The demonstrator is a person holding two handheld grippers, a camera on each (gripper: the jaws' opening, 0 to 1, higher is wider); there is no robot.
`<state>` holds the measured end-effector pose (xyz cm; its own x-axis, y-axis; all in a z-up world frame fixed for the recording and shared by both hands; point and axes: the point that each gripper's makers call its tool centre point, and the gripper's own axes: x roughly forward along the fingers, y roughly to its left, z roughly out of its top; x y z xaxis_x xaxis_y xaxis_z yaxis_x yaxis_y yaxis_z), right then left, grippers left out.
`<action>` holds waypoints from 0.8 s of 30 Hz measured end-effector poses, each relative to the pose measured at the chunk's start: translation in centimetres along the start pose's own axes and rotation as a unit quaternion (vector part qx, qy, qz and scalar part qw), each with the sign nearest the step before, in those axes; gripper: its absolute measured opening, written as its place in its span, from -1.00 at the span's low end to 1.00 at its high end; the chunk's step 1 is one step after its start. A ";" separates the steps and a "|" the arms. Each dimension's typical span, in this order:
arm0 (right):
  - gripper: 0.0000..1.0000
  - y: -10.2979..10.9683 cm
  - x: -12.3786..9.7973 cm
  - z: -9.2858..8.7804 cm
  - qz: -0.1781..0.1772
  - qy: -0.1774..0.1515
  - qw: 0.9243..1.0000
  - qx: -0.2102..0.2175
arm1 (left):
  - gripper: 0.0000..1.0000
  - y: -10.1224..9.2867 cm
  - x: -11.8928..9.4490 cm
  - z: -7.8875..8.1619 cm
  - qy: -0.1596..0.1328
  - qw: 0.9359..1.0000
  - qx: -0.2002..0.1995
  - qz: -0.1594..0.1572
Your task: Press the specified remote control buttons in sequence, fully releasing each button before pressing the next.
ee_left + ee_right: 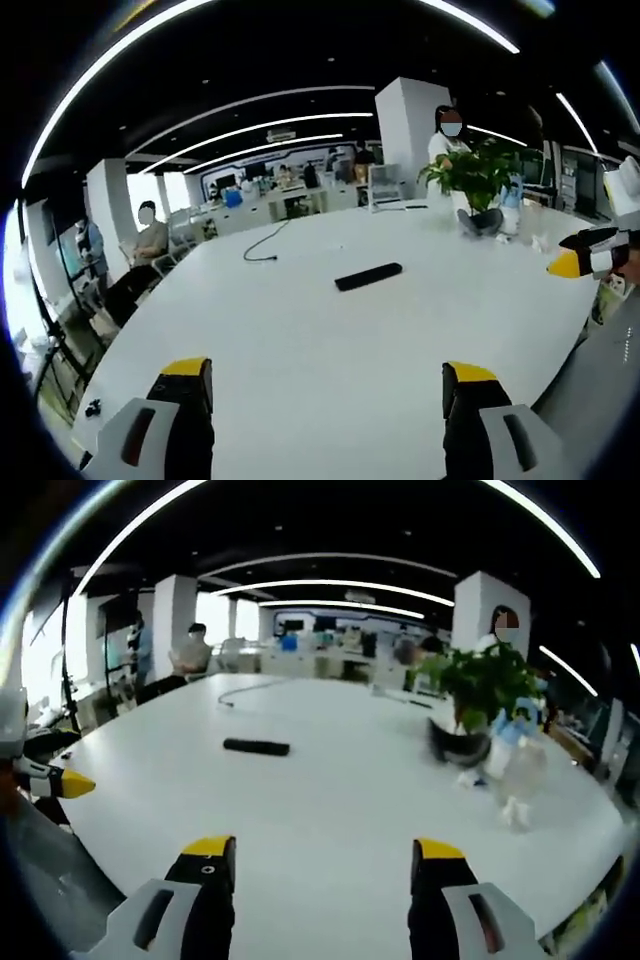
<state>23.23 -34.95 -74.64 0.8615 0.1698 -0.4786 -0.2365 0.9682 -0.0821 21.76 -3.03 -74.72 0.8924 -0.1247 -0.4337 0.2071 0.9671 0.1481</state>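
Nothing pressed yet, by the look of it: the remote control lies flat out in the middle of the white counter, well apart from both grippers, with bare surface all around it. The left gripper hangs above the near edge, jaws spread wide and holding nothing. Same story for the right gripper, jaws wide apart and empty, the remote lying ahead and to the left of them in the right gripper view. So the whole button sequence looks to be ahead, and the approach comes first.

Now the surfaces. The remote is a slim, dark, matte bar, long and low; its buttons are too small to make out from here. The counter is broad, smooth and white with a rounded edge, faintly glossy under the ceiling light strips. The jaws are black with yellow tips on pale grey bodies. Further back, a leafy green potted plant sits in a dark pot beside clear plastic bottles, and a thin dark cable snakes across the far side.
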 end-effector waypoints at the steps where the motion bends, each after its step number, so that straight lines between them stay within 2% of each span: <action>1: 0.43 -0.1 0.0 -0.2 -0.004 0.004 1.000 -0.001 | 1.00 -0.1 0.0 -0.2 0.006 1.000 0.001 0.001; 4: 0.45 -0.2 -0.1 -0.3 -0.005 0.004 1.000 0.004 | 1.00 0.2 0.0 -0.5 0.011 1.000 0.011 0.012; 6: 0.46 -0.5 -0.4 0.2 -0.013 -0.011 1.000 0.005 | 1.00 0.6 -0.4 0.0 -0.005 1.000 0.016 0.026; 9: 0.47 -1.1 -0.9 1.1 -0.033 -0.037 0.999 0.000 | 1.00 1.2 -0.6 0.7 -0.022 0.999 -0.006 0.031; 11: 0.51 -1.2 -0.8 1.0 -0.037 -0.035 0.999 -0.006 | 1.00 1.4 -0.5 0.6 -0.018 0.999 -0.015 0.031; 13: 0.57 -0.8 -0.5 0.7 -0.027 -0.025 0.999 -0.006 | 1.00 1.3 -0.4 0.6 -0.016 0.999 -0.022 0.028; 17: 0.56 -0.5 -0.4 0.7 -0.029 -0.022 0.999 -0.031 | 1.00 0.9 -0.4 0.7 -0.020 0.999 -0.012 0.022; 21: 0.55 -1.1 -0.6 0.9 -0.033 -0.027 0.999 -0.014 | 1.00 1.3 -0.5 0.8 -0.020 0.999 -0.011 0.031; 24: 0.54 -1.3 -0.4 0.7 -0.036 -0.021 0.999 -0.007 | 1.00 1.2 -0.4 0.8 -0.021 0.999 -0.019 0.025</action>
